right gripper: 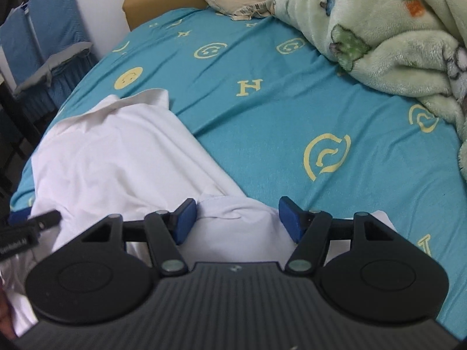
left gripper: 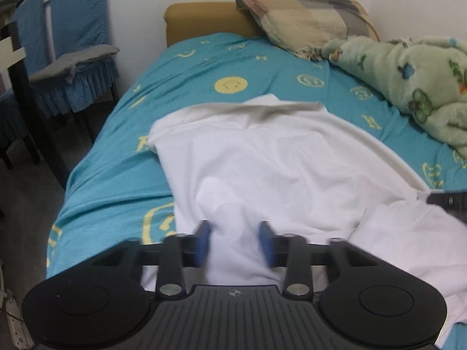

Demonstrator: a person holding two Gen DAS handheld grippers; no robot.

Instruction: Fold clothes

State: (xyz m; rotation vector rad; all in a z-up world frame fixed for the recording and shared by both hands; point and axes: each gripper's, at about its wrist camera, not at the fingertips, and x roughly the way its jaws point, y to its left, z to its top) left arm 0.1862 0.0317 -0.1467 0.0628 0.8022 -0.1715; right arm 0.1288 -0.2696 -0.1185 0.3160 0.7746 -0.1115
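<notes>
A white T-shirt (left gripper: 262, 160) lies rumpled on the teal bedsheet (left gripper: 175, 67), its far edge folded over. My left gripper (left gripper: 235, 243) hovers over the shirt's near part, open, with white cloth between its blue pads but not pinched. In the right wrist view the same shirt (right gripper: 111, 157) spreads to the left, and my right gripper (right gripper: 237, 218) stands open over a bunched corner of it. The right gripper's tip (left gripper: 446, 199) shows at the right edge of the left wrist view. The left gripper's tip (right gripper: 35, 221) shows at the left edge of the right wrist view.
A pale green fleece blanket (right gripper: 379, 29) is heaped at the right of the bed, a beige pillow (left gripper: 303, 23) at the headboard (left gripper: 201, 20). Blue-covered chairs (left gripper: 70, 52) stand left of the bed beside a dark table. A power strip (left gripper: 14, 320) lies on the floor.
</notes>
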